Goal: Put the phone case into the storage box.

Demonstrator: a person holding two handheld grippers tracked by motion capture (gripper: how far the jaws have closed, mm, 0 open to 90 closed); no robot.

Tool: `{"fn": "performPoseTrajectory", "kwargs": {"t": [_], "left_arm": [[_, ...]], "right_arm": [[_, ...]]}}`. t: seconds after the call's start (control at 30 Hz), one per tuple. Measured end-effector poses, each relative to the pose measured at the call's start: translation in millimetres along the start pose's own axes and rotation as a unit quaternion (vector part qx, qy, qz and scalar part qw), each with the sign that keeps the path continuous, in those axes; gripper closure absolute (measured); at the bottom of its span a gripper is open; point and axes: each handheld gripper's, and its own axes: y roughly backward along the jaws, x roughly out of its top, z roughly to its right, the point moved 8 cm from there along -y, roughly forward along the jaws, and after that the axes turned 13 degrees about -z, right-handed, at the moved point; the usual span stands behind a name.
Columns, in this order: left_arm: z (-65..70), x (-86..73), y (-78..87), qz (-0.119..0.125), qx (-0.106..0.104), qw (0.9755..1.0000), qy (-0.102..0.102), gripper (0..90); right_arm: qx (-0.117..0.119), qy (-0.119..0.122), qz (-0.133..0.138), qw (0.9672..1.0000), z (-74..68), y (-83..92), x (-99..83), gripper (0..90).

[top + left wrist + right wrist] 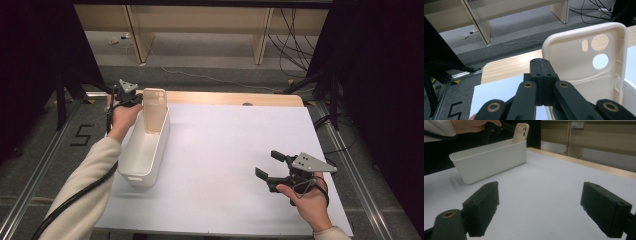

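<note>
High view puts the bin (145,150) on the left part of the white mat (225,165), its long axis running away from the person. A phone case (154,110) stands upright at the bin's far end, leaning on the far wall; its lower part is hidden behind the bin's rim, so where its foot rests cannot be seen. The left gripper (131,100) sits just left of the case at the bin's far corner, mostly covered by the hand (122,117) and the grey plate, so from above its jaws are hard to make out.

Left gripper view settles that: the left gripper (541,68) has its two black pads pressed flat together with nothing between them, and the case (586,60) stands just behind and to the right of the tips, inner side facing the camera, camera cut-outs showing. Whether the tips touch the case cannot be told. The case's right edge and the bin's rim (629,87) are cut off at the frame's side.

Well to the right of the bin, near the mat's front corner, the right gripper (272,165) is held with jaws spread wide and empty. Right gripper view shows the right gripper (540,207) above bare mat, facing the bin (491,160), with the case (520,132) rising at the bin's far end.
</note>
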Motion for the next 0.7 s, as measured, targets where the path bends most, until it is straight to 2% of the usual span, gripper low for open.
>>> {"fn": "performPoseTrajectory", "kwargs": {"t": [0.2, 0.4, 0.7], "left_arm": [[1.2, 1.4, -0.5, 0.001, -0.001, 1.0000, -0.003, 89.7], [0.5, -0.3, 8.5, 0.014, -0.008, 0.9999, -0.001, 86.1], [-1.7, -6.7, 31.5, 0.028, -0.030, 0.9992, 0.002, 71.3]], "right_arm": [[0.004, -0.003, -0.003, 1.0000, -1.1, 0.3, -0.3, 16.4], [0.002, -0.003, -0.002, 1.0000, -0.8, 0.4, -0.2, 16.4], [0.000, -0.001, -0.001, 1.0000, -1.0, -0.4, 0.5, 16.4]]}}
